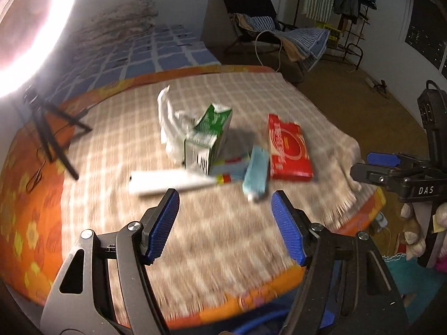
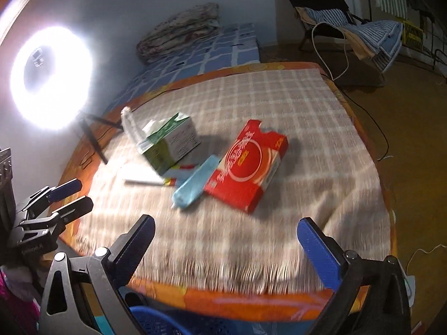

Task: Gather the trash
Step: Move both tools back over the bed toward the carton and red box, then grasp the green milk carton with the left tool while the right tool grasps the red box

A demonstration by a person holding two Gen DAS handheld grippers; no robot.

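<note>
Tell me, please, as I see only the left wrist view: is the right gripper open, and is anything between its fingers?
Observer: In the right wrist view the right gripper stands wide open, with nothing between its fingers.
Operator: At my bottom edge I see only a blue streak. What is it?
Observer: It is a blue basket with a mesh wall, at the bottom edge of the picture below that gripper.
Operator: The lamp is only glare for me.
Observer: Here the ring light shows as a full ring, with a small device mounted in its middle.
</note>
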